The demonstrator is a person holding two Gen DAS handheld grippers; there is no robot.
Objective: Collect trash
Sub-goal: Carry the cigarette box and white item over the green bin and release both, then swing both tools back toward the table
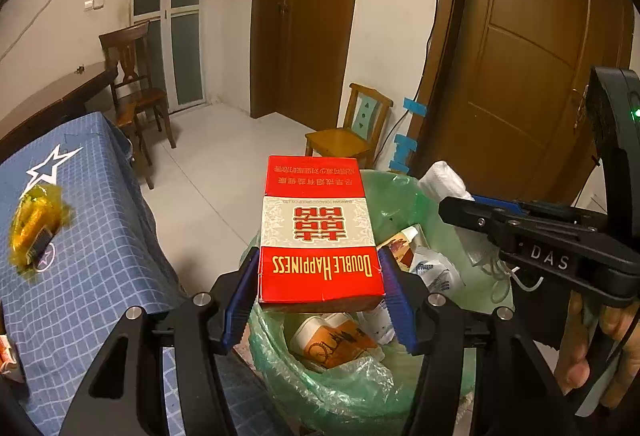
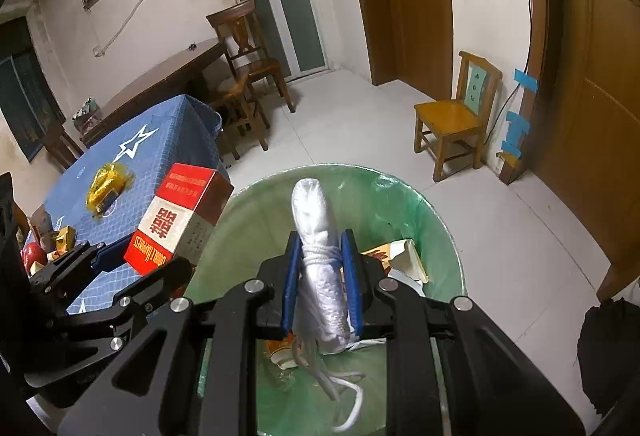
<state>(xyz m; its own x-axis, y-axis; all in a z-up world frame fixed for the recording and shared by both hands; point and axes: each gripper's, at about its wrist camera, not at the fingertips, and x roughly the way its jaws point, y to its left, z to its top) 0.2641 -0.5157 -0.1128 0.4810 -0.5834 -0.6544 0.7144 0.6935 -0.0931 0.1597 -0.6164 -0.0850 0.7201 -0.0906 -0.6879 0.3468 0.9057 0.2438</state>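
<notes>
While the left gripper clamps a red carton and the right gripper clamps a white bundle above the green-lined bin, a blue tablecloth lies left, white floor far.

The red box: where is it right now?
The red box is clamped in the left hand-held gripper, over the near left rim of the green-lined bin, beside the blue table.

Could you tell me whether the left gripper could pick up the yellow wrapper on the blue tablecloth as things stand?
Probably not yet: the left gripper is shut on the red cigarette box over the bin. The yellow wrapper lies unobstructed.
</notes>
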